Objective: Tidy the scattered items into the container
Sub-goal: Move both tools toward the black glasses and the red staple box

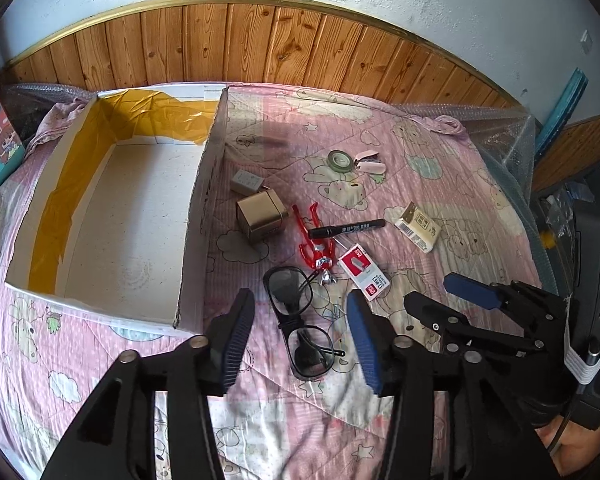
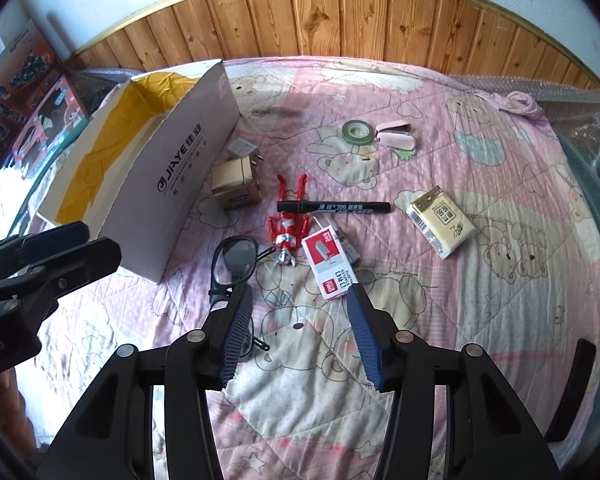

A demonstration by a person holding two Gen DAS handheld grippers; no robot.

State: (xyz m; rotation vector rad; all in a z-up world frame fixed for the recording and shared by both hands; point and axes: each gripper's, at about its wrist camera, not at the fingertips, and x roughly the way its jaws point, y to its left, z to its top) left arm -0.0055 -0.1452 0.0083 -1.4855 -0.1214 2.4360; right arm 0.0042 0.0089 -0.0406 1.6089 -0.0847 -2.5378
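An open white cardboard box [image 1: 196, 216] [image 2: 180, 184] with nothing inside lies on the left of a pink quilt. Scattered to its right are black glasses [image 1: 296, 320] [image 2: 236, 260], a red toy figure [image 1: 316, 248] [image 2: 288, 224], a black marker [image 1: 346, 228] [image 2: 332, 207], a red-and-white staple box [image 1: 364, 272] [image 2: 328, 264], a tissue pack [image 1: 418, 226] [image 2: 440, 222], a green tape roll [image 1: 340, 159] [image 2: 355, 130], a pink stapler [image 1: 370, 162] [image 2: 396, 136], a small gold box [image 1: 262, 218] [image 2: 234, 190] and a grey charger [image 1: 246, 182] [image 2: 242, 150]. My left gripper [image 1: 300, 294] [image 2: 100, 240] hangs open over the glasses. My right gripper [image 2: 300, 290] [image 1: 430, 290] is open just short of the staple box. Neither holds anything.
The quilt [image 2: 420, 320] covers a bed against a wood-panelled wall [image 1: 260, 44]. Bubble wrap [image 1: 504, 132] lines the bed's far and right edges. Colourful toy boxes [image 2: 28, 92] stand past the left edge. A hand [image 1: 572, 444] holds the right gripper at lower right.
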